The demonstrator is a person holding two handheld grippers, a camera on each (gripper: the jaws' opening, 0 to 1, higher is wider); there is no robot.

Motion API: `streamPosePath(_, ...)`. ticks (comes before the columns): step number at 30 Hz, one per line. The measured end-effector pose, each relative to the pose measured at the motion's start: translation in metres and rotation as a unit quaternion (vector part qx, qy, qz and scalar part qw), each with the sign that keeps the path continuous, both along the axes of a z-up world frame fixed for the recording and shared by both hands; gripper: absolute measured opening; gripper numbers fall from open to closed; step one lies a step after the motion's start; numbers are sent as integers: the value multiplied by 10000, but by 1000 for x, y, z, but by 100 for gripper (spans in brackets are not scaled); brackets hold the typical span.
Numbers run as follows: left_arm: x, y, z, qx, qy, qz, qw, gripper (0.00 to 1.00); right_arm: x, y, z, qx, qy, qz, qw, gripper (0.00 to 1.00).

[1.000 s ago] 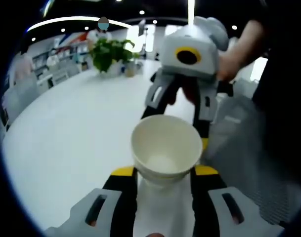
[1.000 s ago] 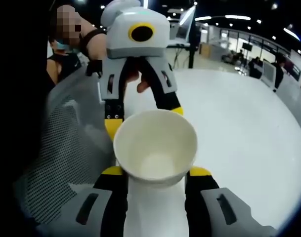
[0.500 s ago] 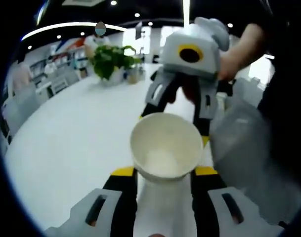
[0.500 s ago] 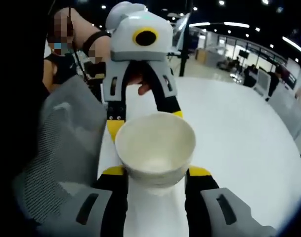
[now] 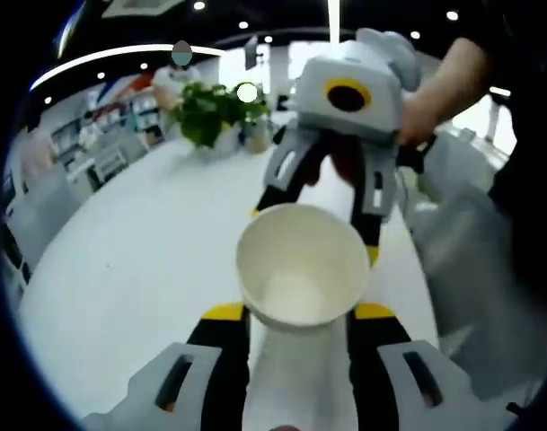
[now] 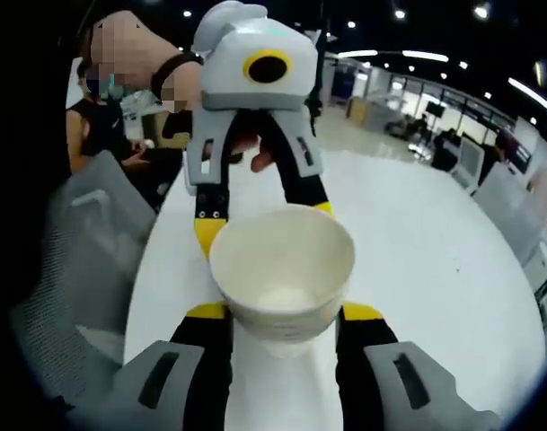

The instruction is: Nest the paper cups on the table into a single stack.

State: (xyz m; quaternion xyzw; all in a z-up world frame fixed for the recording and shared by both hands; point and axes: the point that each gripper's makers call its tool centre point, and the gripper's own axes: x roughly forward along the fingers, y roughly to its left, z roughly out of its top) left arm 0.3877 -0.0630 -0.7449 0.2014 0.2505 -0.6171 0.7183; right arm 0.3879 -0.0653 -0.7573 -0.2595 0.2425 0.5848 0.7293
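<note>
A white paper cup (image 5: 302,267) sat between the yellow-tipped jaws of the left tongs (image 5: 299,312), its open mouth turned toward the camera, lifted above the white worktop (image 5: 138,278). In the right gripper view the same kind of cup (image 6: 281,271) sat between the jaws of the right tongs (image 6: 283,312), mouth likewise facing the lens. Whether this was one cup held from both sides or two cups nested together could not be told. Both pairs of tongs were clenched against the cup's wall, one from each side.

Just beyond the cup in the left gripper view, the right tongs (image 5: 314,233) came in from above, jaws pointing down toward the cup's far rim, with a hand (image 5: 435,85) gripping the body. In the right gripper view the left tongs (image 6: 262,224) appeared the same way, held by a hand (image 6: 179,85).

A grey mesh chair (image 6: 71,269) stood beside the worktop. A potted green plant (image 5: 208,112) stood at the worktop's far end.
</note>
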Motion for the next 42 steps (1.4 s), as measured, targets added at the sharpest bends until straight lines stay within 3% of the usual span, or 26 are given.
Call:
streamPosePath(6,26,2,-2,75,-42,-39,10000,41,30,2,-3,90,-21,-39,9999,41)
streamPosePath(14,75,0,-3,170,-189,-70,9997,40,79,1,-7,161,-110,-95,9998,41)
streamPosePath(22,113,3,-17,299,-176,-112,9993,40,114,5,-20,254,-113,-180,9994,41)
streamPosePath(28,125,6,-27,330,-74,-84,9994,40,126,5,-30,233,-4,-173,9996,41)
streamPosePath(35,126,4,-36,330,46,-49,9994,41,127,4,-40,222,154,-158,9995,41)
streamPosePath(42,132,3,-37,233,140,107,9996,41,131,2,-39,372,291,-306,9984,41)
